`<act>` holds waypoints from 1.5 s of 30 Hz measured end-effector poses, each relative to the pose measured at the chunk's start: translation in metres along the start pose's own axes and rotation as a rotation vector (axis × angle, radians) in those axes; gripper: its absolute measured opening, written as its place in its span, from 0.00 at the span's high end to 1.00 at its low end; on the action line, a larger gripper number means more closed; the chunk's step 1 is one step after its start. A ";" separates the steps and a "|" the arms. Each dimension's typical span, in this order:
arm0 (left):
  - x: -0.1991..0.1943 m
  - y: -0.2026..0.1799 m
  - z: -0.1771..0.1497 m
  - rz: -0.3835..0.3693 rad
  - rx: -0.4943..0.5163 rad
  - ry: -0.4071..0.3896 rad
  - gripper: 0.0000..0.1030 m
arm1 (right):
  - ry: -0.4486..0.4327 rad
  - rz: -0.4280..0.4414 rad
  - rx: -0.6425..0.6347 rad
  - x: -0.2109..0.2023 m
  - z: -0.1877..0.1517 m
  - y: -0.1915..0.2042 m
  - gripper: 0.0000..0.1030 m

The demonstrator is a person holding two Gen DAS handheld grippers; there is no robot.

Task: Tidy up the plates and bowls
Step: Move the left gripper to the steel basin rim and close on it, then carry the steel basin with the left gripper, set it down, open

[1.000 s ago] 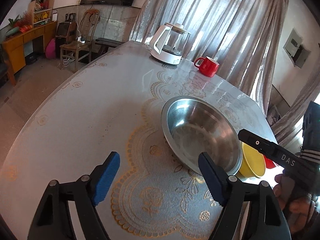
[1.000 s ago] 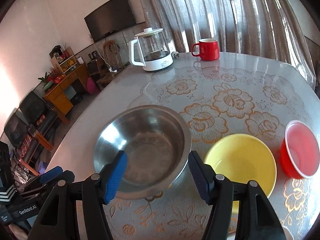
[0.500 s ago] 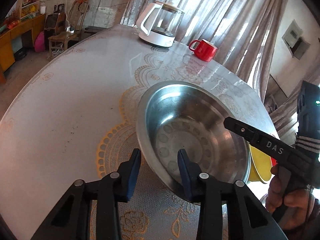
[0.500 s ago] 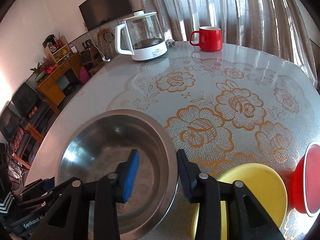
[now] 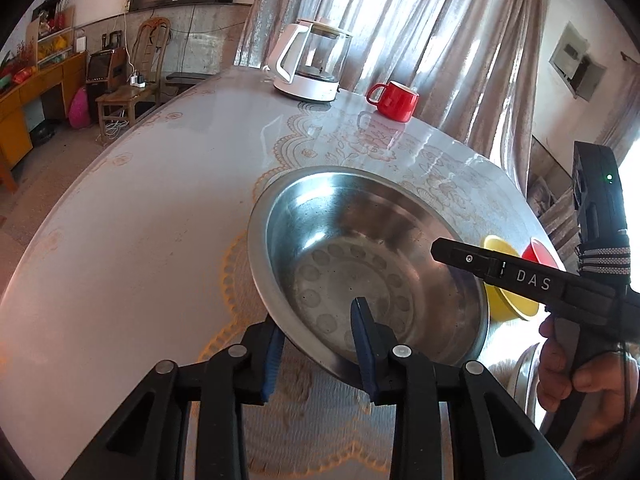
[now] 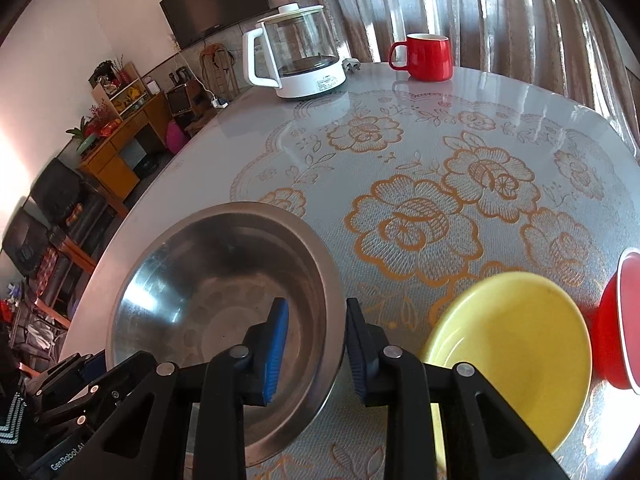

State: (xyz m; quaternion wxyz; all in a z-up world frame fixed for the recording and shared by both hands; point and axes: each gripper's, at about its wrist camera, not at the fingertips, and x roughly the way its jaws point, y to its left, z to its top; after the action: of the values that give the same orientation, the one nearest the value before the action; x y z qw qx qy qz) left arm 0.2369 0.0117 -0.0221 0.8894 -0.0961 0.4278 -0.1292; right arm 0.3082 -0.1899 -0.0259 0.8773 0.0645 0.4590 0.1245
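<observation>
A large steel bowl [image 5: 360, 256] sits on the patterned table and also shows in the right wrist view [image 6: 216, 280]. My left gripper [image 5: 318, 354] is shut on its near rim, one pad inside and one outside. My right gripper [image 6: 316, 350] is shut on the opposite rim the same way. A yellow bowl [image 6: 516, 344] lies right of the steel bowl, and a red bowl [image 6: 618, 320] lies beyond it at the right edge. Both show small in the left wrist view, the yellow bowl [image 5: 508, 300] and the red bowl [image 5: 540, 256].
A white glass kettle [image 6: 296, 56] and a red mug [image 6: 424, 56] stand at the table's far side. The table [image 6: 440, 168] has a floral cover. Curtains hang behind it. A chair and wooden cabinets stand on the floor to the left.
Both grippers moved in from open onto the steel bowl's rim and closed on it from opposite sides. The bowl now looks slightly tilted.
</observation>
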 end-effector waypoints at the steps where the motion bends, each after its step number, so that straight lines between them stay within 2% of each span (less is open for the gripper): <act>1: -0.004 0.001 -0.004 0.004 0.005 -0.003 0.68 | 0.003 0.006 0.001 -0.002 -0.005 0.003 0.73; 8: -0.044 0.010 -0.030 0.033 0.034 -0.045 0.68 | 0.014 0.067 0.022 -0.021 -0.036 0.024 0.73; 17: -0.092 0.031 -0.064 0.029 -0.015 -0.076 0.68 | -0.015 0.133 -0.003 -0.049 -0.072 0.062 0.73; 25: -0.112 0.055 -0.093 0.058 -0.081 -0.065 0.65 | 0.024 0.159 -0.066 -0.048 -0.108 0.096 0.72; 35: -0.118 0.061 -0.117 0.079 -0.060 -0.056 0.62 | 0.017 0.181 -0.079 -0.049 -0.132 0.109 0.71; 39: -0.128 0.063 -0.117 0.115 -0.062 -0.083 0.54 | -0.007 0.198 -0.062 -0.056 -0.137 0.105 0.68; 43: -0.138 0.061 -0.116 0.175 -0.045 -0.104 0.52 | -0.033 0.200 -0.042 -0.068 -0.142 0.099 0.65; 45: -0.142 0.059 -0.116 0.179 -0.040 -0.111 0.49 | -0.047 0.200 -0.036 -0.075 -0.144 0.095 0.63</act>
State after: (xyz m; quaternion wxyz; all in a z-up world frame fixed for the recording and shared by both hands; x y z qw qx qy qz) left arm 0.0698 0.1049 -0.0056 0.9175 -0.0822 0.3874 -0.0354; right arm 0.1336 -0.1195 -0.0275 0.8720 0.0973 0.4272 0.2183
